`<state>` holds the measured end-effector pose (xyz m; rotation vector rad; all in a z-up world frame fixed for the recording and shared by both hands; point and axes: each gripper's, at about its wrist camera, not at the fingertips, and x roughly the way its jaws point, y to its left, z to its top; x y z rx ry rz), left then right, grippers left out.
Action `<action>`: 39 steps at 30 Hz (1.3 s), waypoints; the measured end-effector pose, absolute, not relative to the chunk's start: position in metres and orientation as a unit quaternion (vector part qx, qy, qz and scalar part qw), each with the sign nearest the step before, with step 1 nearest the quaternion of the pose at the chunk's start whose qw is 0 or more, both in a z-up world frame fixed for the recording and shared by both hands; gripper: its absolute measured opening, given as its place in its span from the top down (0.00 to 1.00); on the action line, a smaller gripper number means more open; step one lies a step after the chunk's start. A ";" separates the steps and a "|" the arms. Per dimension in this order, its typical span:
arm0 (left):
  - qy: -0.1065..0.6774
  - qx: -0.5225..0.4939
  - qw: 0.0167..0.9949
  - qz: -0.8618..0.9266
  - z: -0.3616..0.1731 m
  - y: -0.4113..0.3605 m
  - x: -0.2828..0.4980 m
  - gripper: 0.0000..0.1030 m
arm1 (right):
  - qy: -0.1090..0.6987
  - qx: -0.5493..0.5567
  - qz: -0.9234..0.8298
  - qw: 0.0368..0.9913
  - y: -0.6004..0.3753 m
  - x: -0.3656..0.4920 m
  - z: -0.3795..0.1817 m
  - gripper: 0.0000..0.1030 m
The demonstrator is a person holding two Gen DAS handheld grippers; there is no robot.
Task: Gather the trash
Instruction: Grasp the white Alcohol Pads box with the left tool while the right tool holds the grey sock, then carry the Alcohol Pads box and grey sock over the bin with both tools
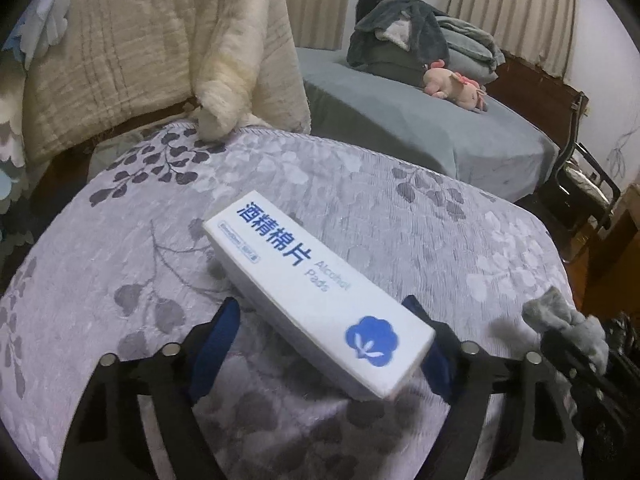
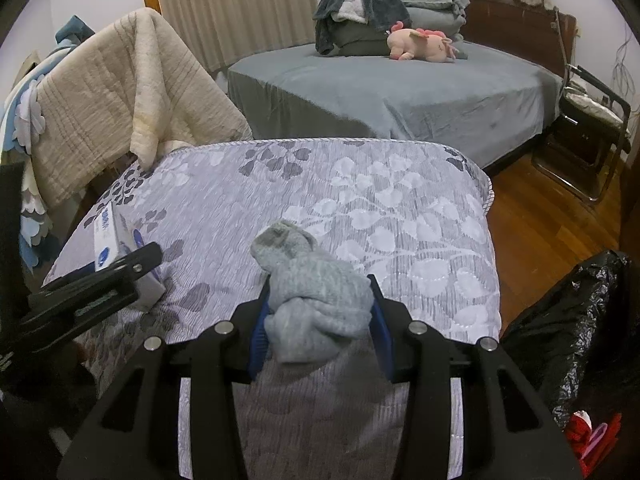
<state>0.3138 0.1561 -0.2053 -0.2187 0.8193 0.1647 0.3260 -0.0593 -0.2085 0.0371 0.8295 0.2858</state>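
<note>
Box (image 1: 316, 292) lies left of sock (image 2: 312, 292), both above mattress (image 2: 360, 200).

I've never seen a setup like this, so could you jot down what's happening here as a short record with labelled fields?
Setting: bedroom, floral quilted mattress in front
Left gripper: closed on a white alcohol pads box, lifted at a tilt
Right gripper: closed on a bunched grey sock
Trash bag: black plastic bag to the right, on the floor side
Background: grey bed with pink plush toy
</note>
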 end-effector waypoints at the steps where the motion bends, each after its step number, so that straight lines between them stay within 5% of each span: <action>1: 0.398 -0.102 0.908 0.077 -0.204 0.158 0.310 0.26 | 0.402 0.018 0.139 0.905 -0.059 0.326 -0.209 0.59; 16: 0.412 -0.170 0.892 0.074 -0.213 0.185 0.305 0.17 | 0.399 0.006 0.144 0.905 -0.047 0.324 -0.208 0.59; 18: 0.412 -0.177 0.892 0.062 -0.215 0.185 0.307 0.27 | 0.400 0.006 0.143 0.905 -0.048 0.325 -0.209 0.59; 20: 0.409 -0.182 0.893 0.046 -0.215 0.183 0.307 0.49 | 0.402 0.005 0.144 0.904 -0.047 0.325 -0.210 0.59; 30: 0.406 -0.160 0.900 0.009 -0.207 0.170 0.299 0.71 | 0.402 0.008 0.146 0.904 -0.048 0.322 -0.208 0.59; 36: 0.415 -0.141 0.899 0.011 -0.209 0.164 0.297 0.68 | 0.402 0.007 0.147 0.904 -0.047 0.321 -0.207 0.59; 39: 0.411 -0.143 0.900 0.015 -0.208 0.164 0.300 0.56 | 0.400 0.006 0.147 0.905 -0.047 0.321 -0.205 0.59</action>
